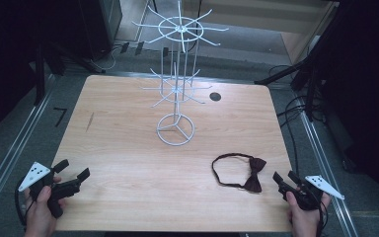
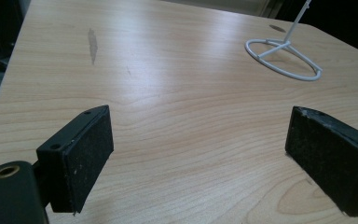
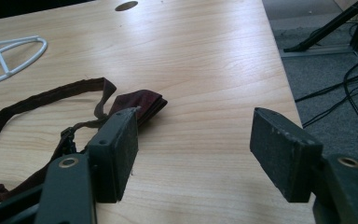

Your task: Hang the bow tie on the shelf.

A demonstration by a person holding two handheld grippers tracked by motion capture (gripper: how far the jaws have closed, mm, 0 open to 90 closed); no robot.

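A dark red bow tie with its looped strap lies flat on the wooden table, front right. My right gripper sits just right of it, near the table's right front corner, open with nothing between its jaws. In the right gripper view the bow tie lies behind the left jaw, and the right gripper is over bare wood. My left gripper rests at the front left corner, open and empty. The left gripper points across bare table.
A white wire display stand with two tiers of hooks rises from a ring base at the table's middle back. A round cable hole lies right of it. Cables trail on the floor at the right.
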